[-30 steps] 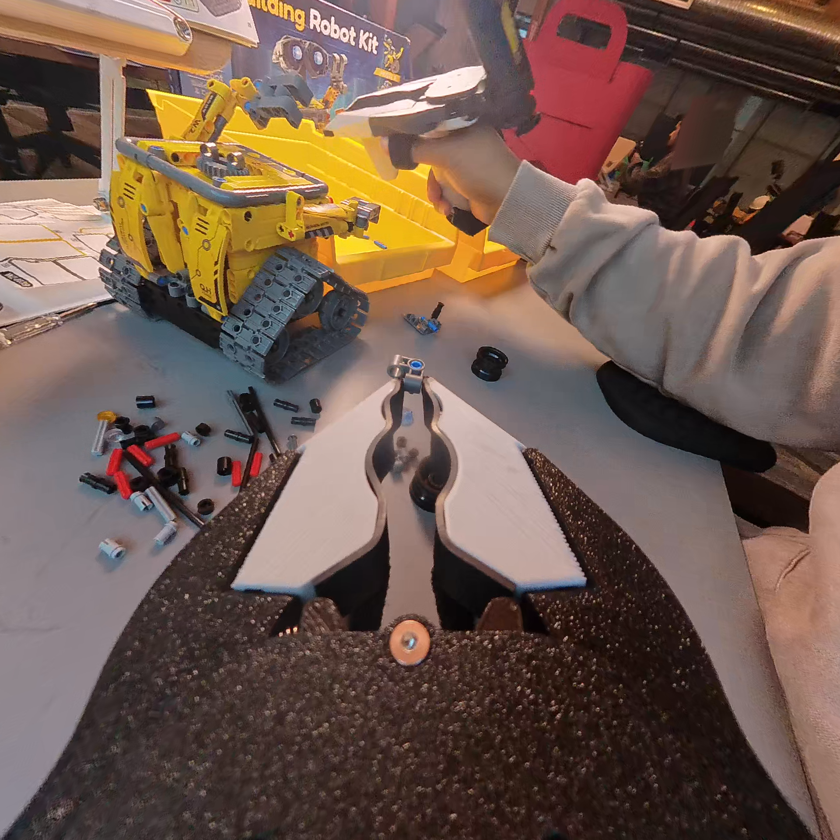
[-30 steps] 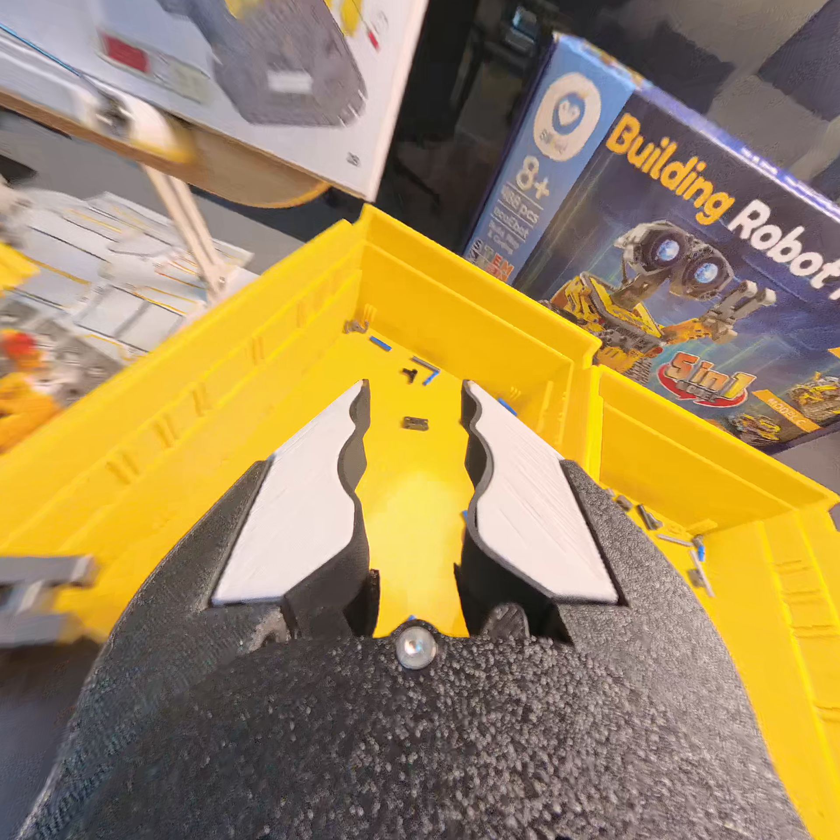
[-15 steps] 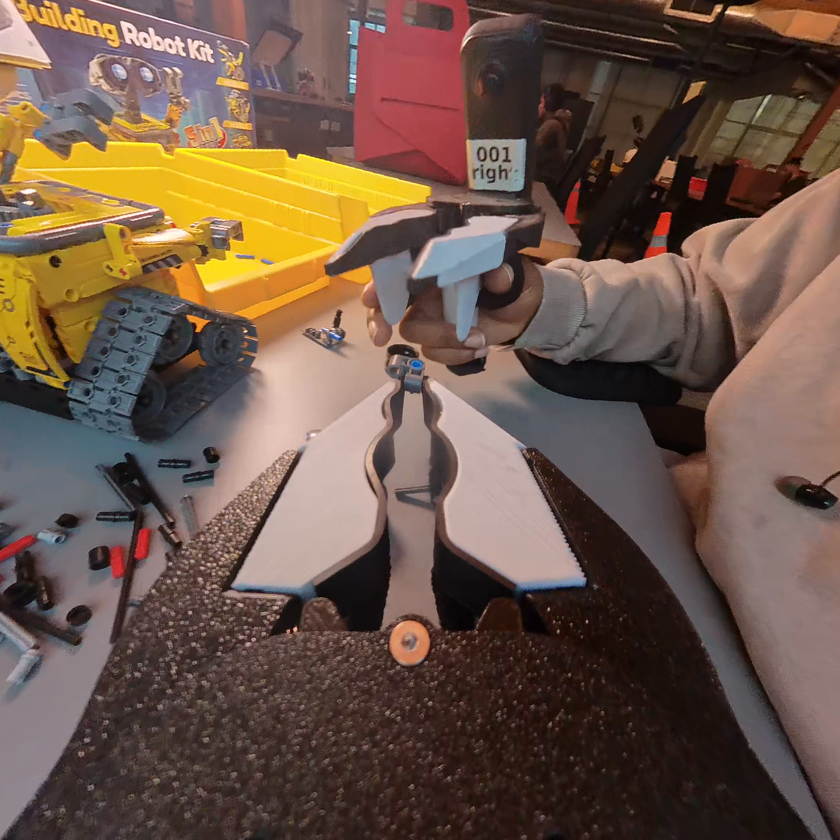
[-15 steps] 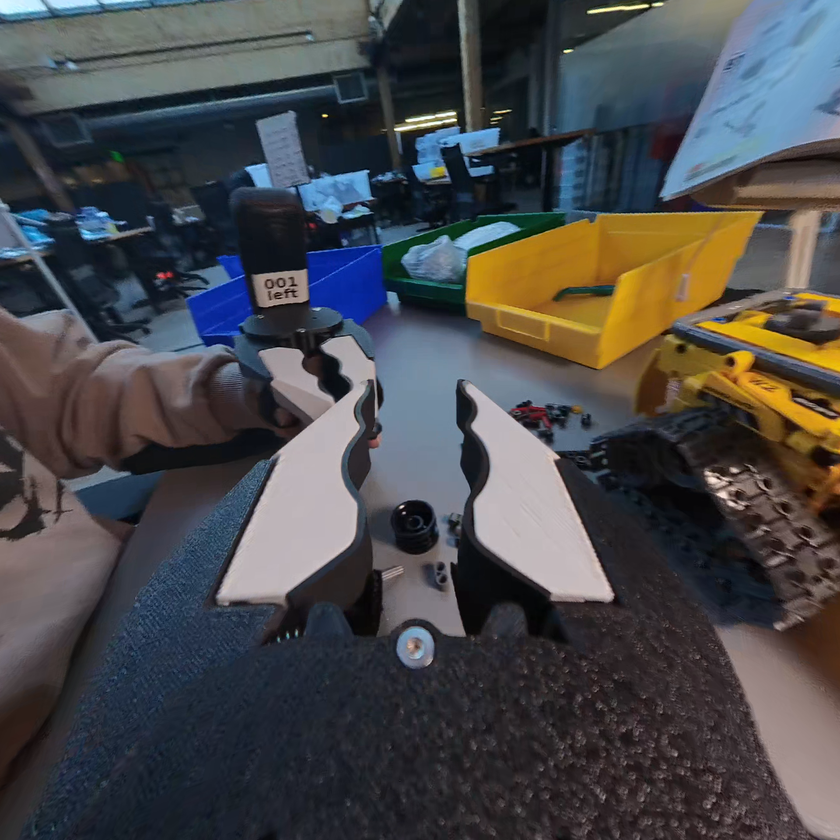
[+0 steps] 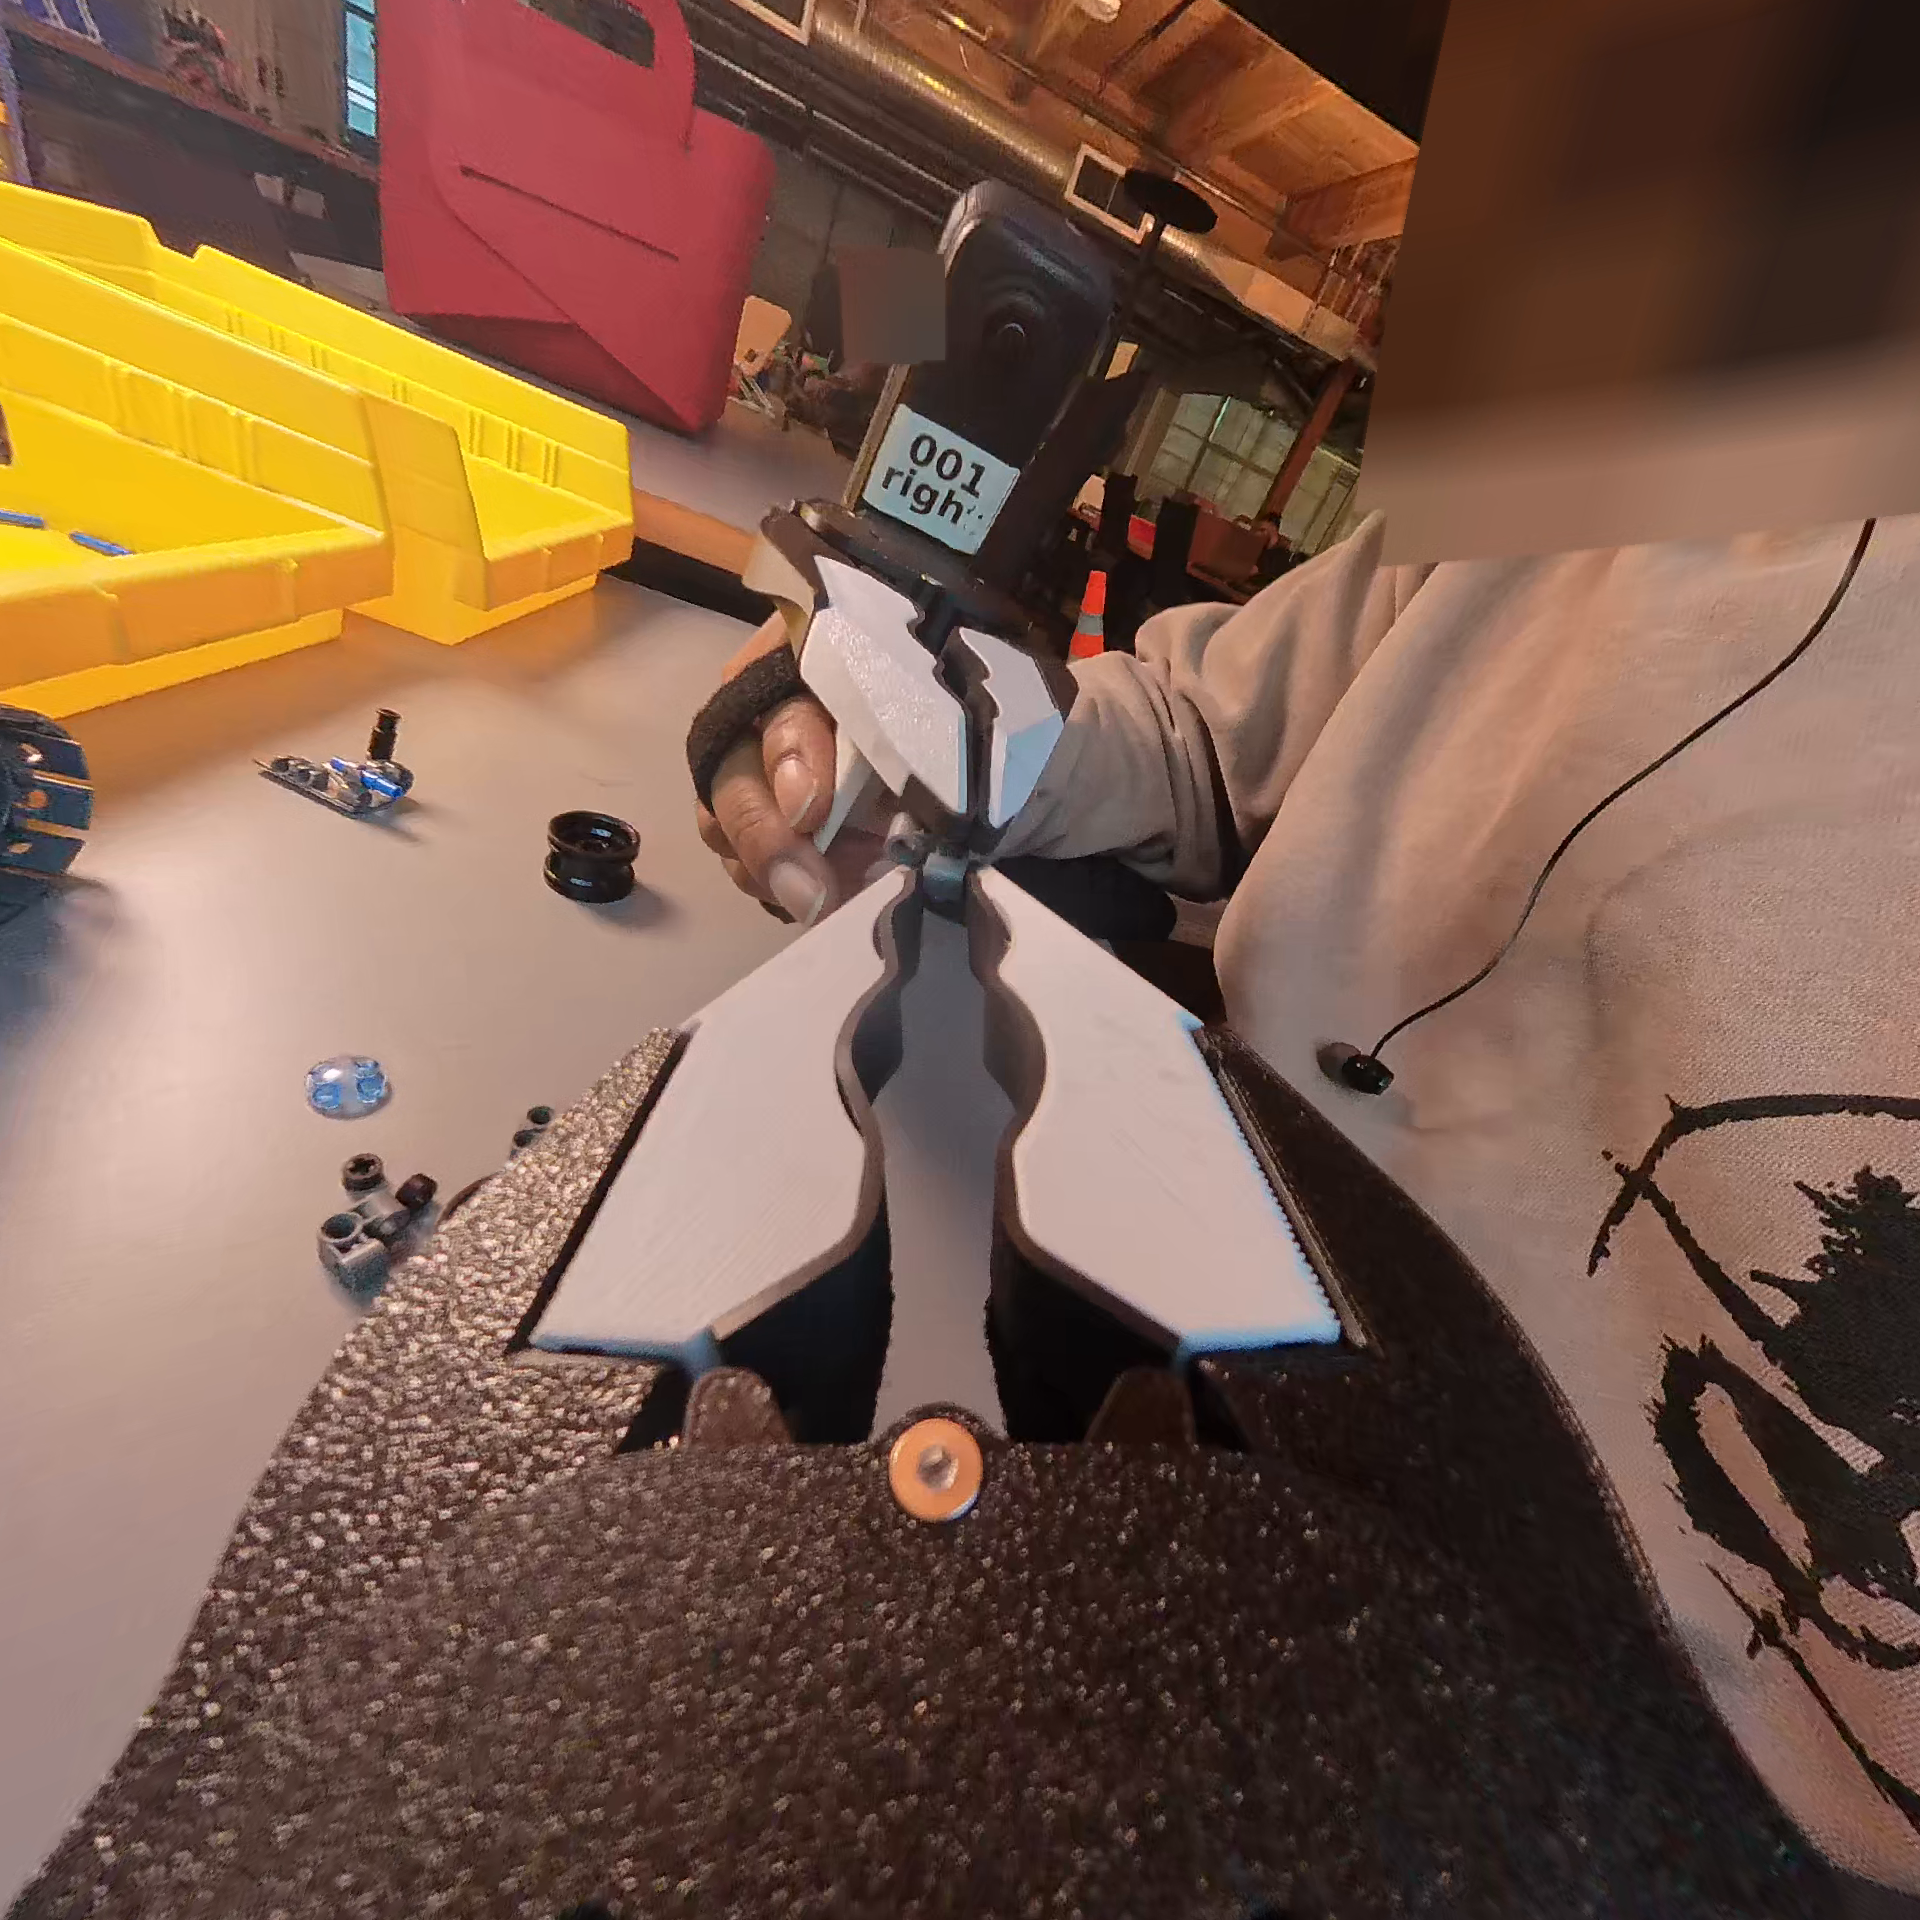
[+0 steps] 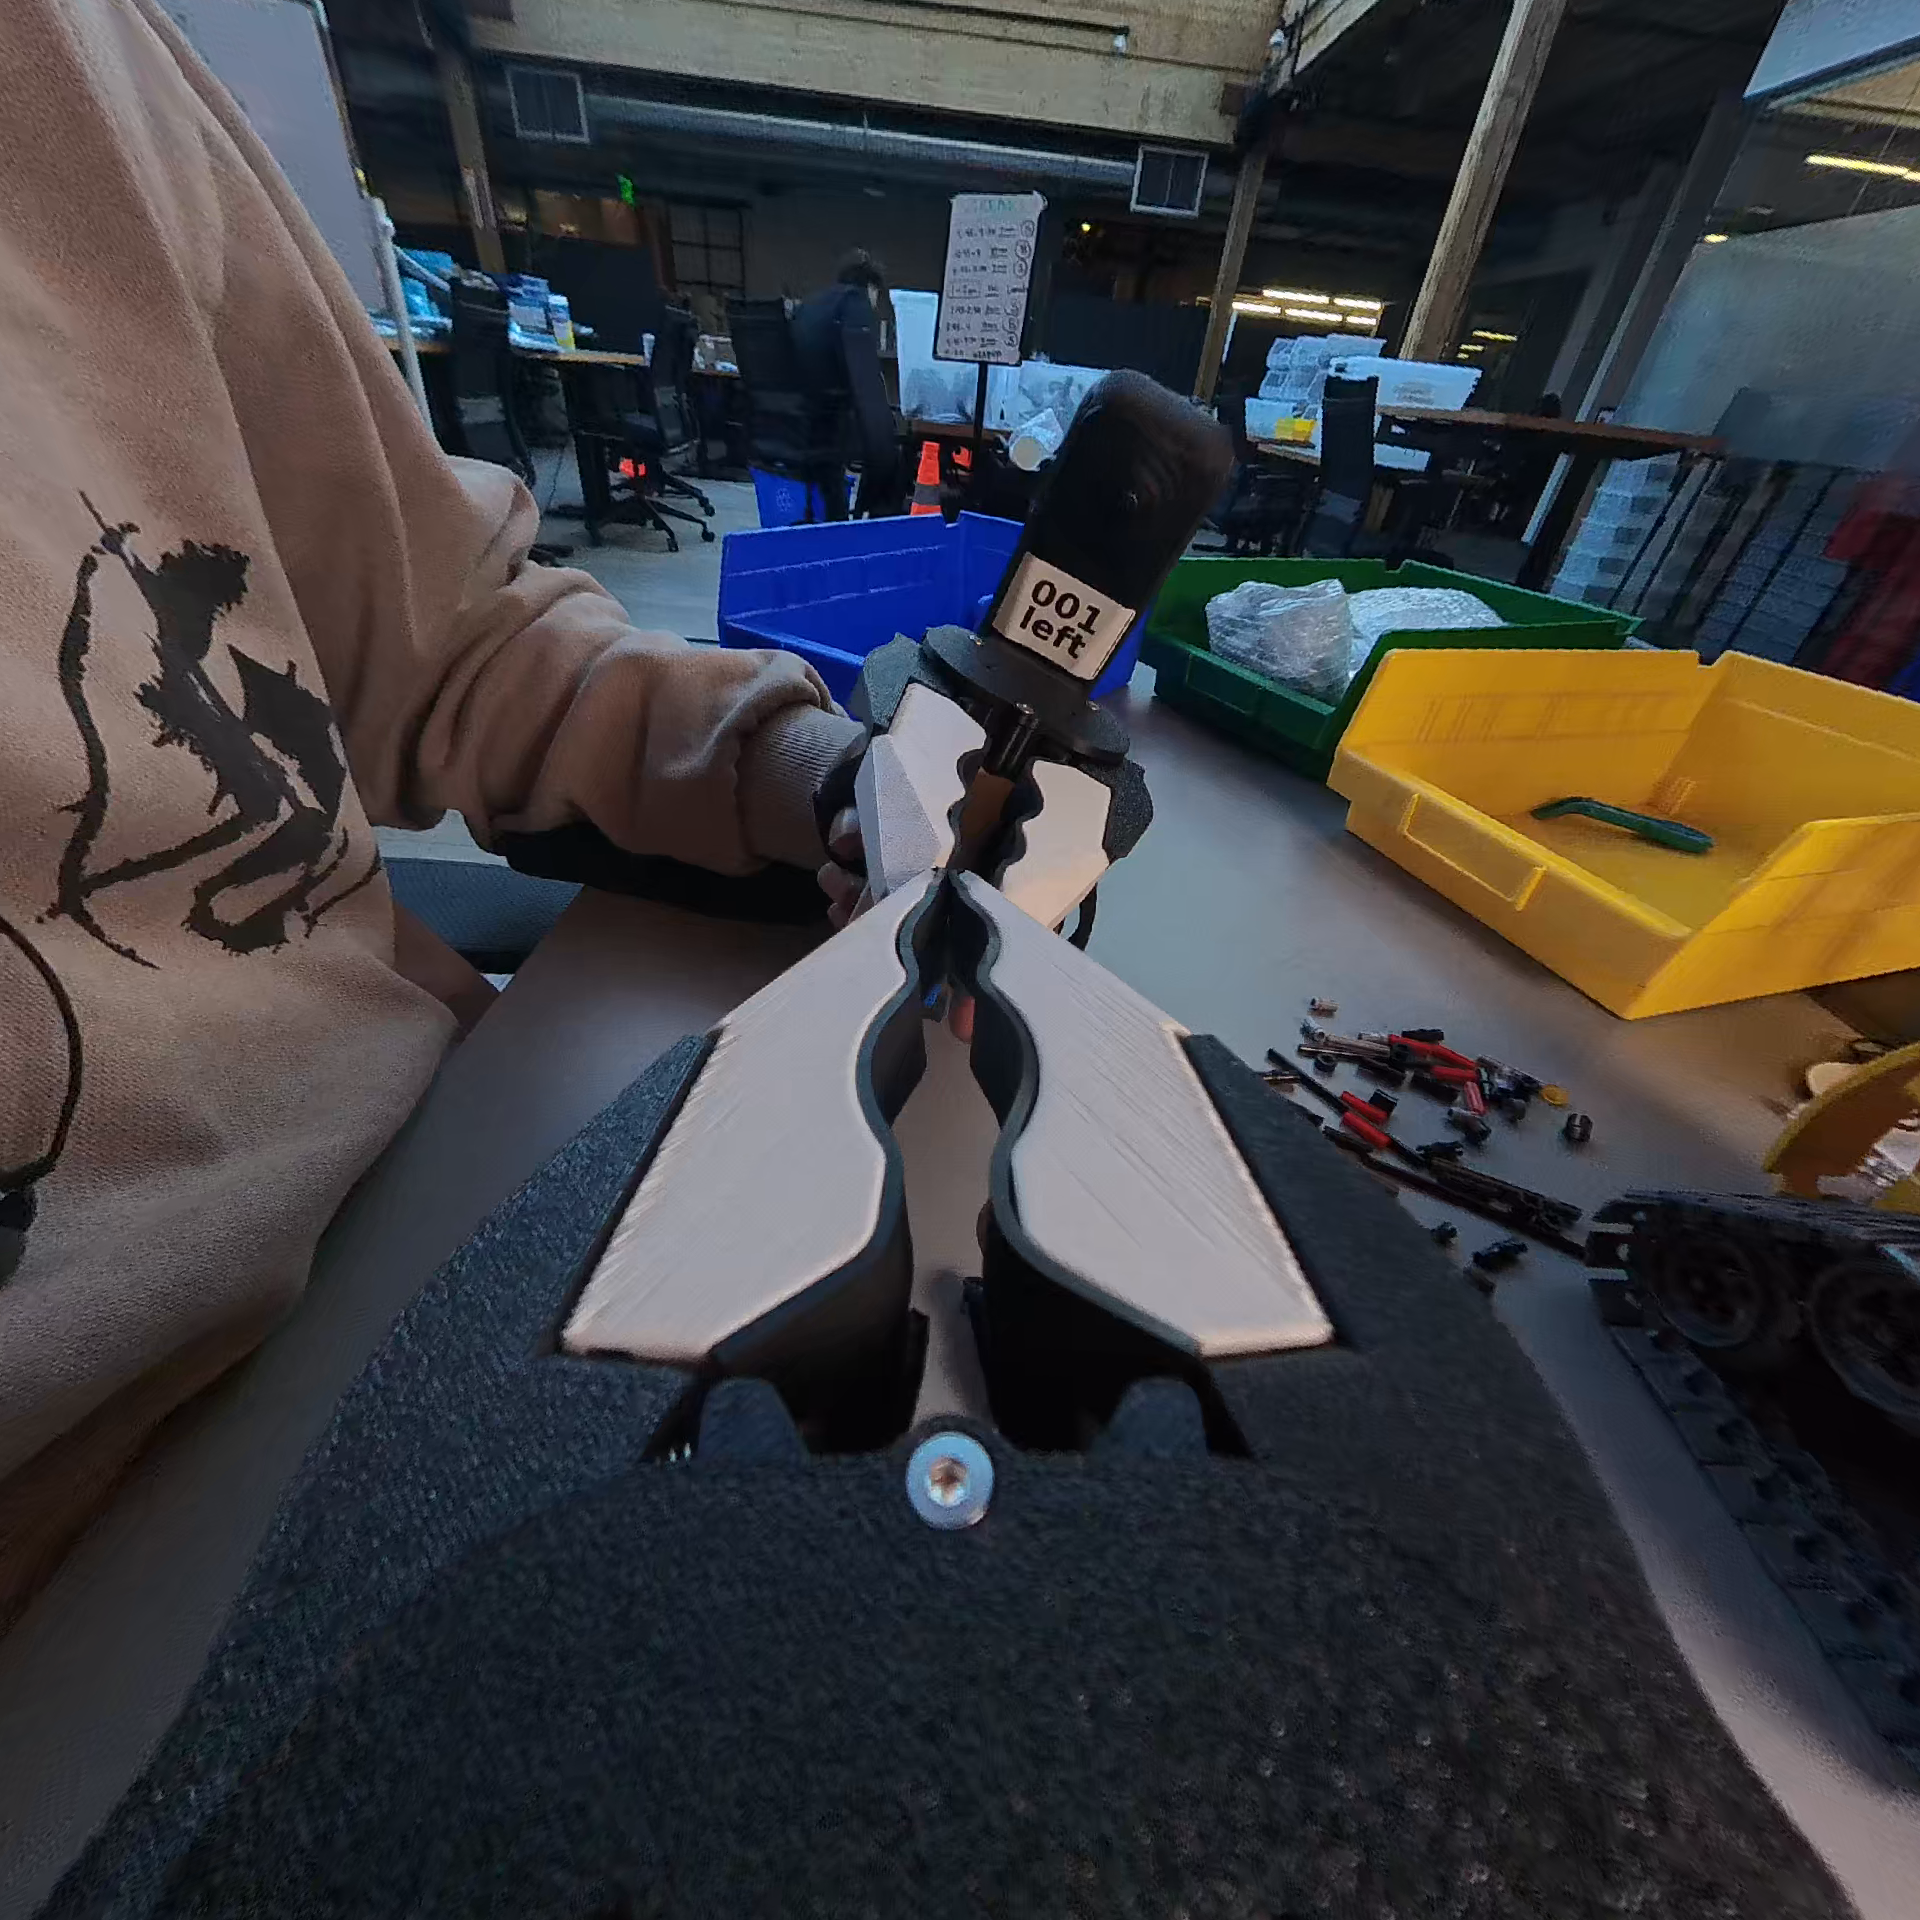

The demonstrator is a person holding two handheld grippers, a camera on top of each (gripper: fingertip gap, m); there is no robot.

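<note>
From the left wrist view, the left claw (image 5: 943, 883) is clenched on a small grey piece (image 5: 940, 871), held above the desk (image 5: 312, 956). The right claw (image 5: 961, 821) meets it tip to tip. A black wheel (image 5: 592, 855) lies nearby.

From the right wrist view, the right claw (image 6: 948, 891) is squeezed nearly closed at the same spot; what it grips cannot be told. Loose bits (image 6: 1403, 1081) lie beside it. The tiny piece could slip and drop if either claw twists.
</note>
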